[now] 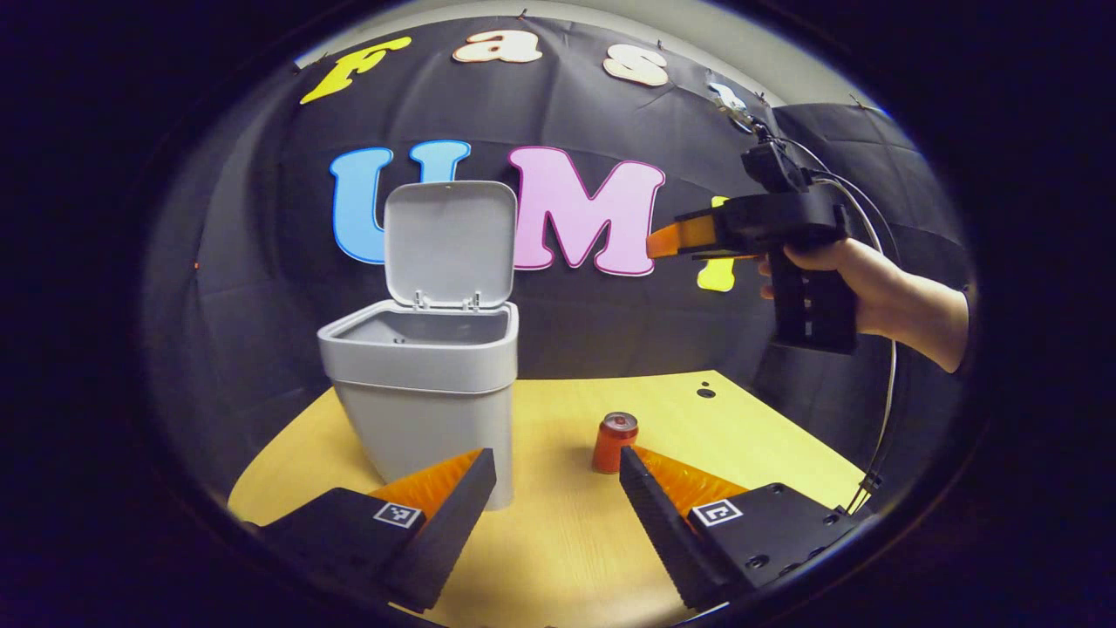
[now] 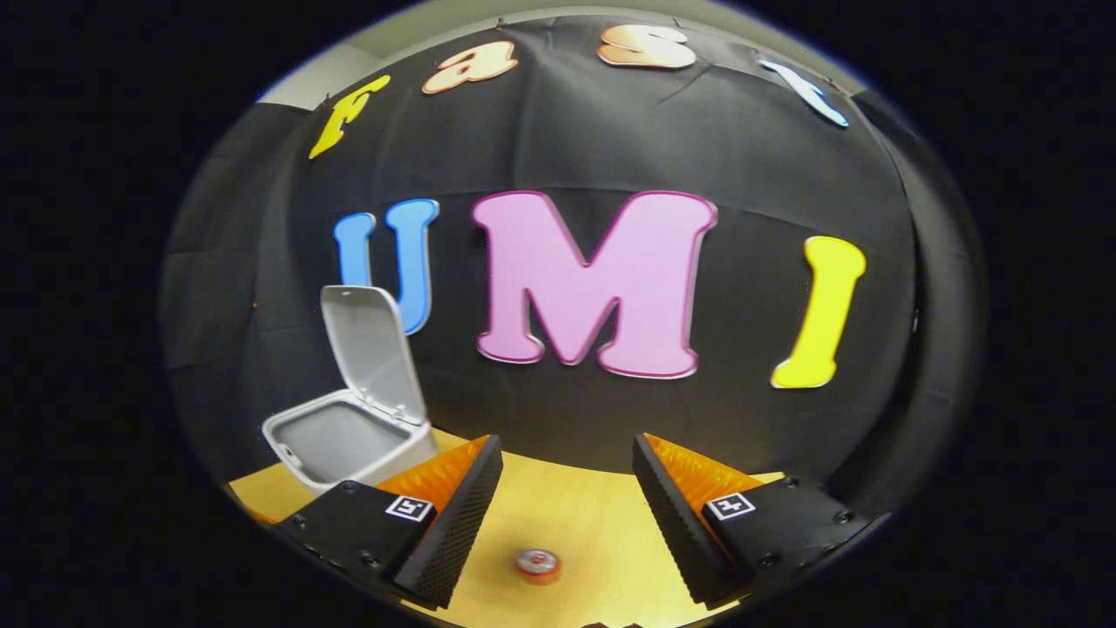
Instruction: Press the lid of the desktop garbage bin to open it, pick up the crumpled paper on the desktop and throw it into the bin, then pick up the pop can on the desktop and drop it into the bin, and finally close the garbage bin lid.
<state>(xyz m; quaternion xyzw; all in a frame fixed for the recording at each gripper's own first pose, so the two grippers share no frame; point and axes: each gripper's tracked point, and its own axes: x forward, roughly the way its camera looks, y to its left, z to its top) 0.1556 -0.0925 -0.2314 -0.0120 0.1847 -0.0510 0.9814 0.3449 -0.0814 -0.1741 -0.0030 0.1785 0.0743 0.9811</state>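
The grey desktop bin [image 1: 427,366] stands on the yellow table with its lid [image 1: 451,242] flipped upright; I see into part of its inside, and that part looks bare. An orange pop can [image 1: 615,442] stands upright to the right of the bin. My left gripper [image 1: 558,475] is open and low over the table, with the can just beyond its right finger. High on the right, a hand holds my right gripper [image 1: 664,244] above the table. In the right gripper view the right gripper [image 2: 567,462] is open, with the can [image 2: 538,565] far below it and the bin [image 2: 301,445] down to the left.
The table [image 1: 575,558] ends at the black cloth wall behind the bin. Two small dark holes [image 1: 704,391] mark the table's far right corner. A cable [image 1: 885,375] hangs from the right gripper down past the table's right edge.
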